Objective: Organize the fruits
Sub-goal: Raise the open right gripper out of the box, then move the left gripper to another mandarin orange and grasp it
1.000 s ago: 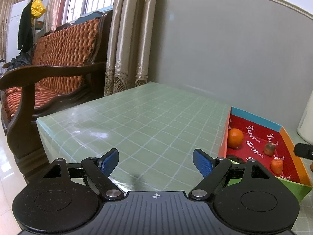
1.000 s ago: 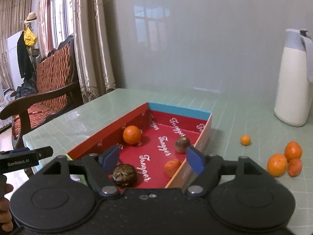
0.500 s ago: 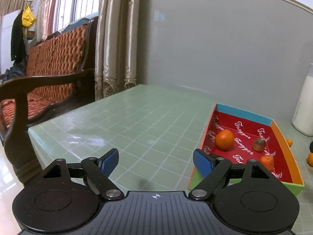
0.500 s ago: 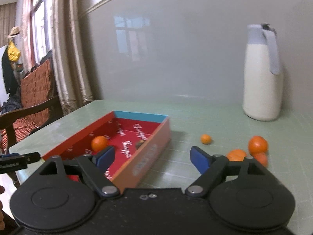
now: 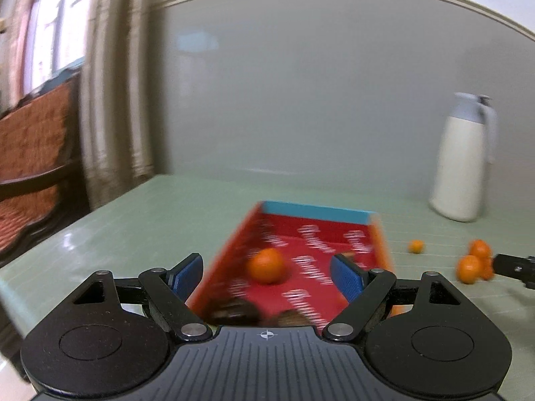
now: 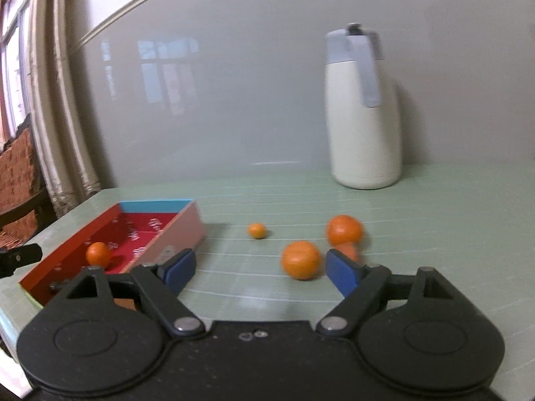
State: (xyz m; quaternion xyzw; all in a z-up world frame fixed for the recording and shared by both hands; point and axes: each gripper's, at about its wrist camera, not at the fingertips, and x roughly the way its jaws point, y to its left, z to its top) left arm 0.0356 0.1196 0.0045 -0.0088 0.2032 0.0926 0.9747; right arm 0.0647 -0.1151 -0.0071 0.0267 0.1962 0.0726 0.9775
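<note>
A red-lined cardboard box (image 5: 314, 212) lies on the green table, with an orange (image 5: 266, 265) and blurred dark fruits (image 5: 234, 310) inside. My left gripper (image 5: 267, 269) hovers open over the box's near end, holding nothing. My right gripper (image 6: 260, 264) is open and empty above the table to the right of the box (image 6: 174, 230). Just ahead of it lie two loose oranges (image 6: 301, 260) (image 6: 344, 229), a smaller reddish one (image 6: 351, 250) half hidden by the right finger, and a tiny orange (image 6: 256, 230) further back. The box orange (image 6: 98, 254) shows at left.
A white jug (image 6: 364, 117) with a grey lid stands at the back near the wall. A wooden chair with orange cushions (image 5: 30, 153) and curtains (image 5: 113, 100) are left of the table. The table's left edge (image 6: 10, 314) is close to the box.
Both grippers have swung to the right. The left now faces the box instead of bare table. The right has left the box and faces the loose oranges, its jaws slightly wider.
</note>
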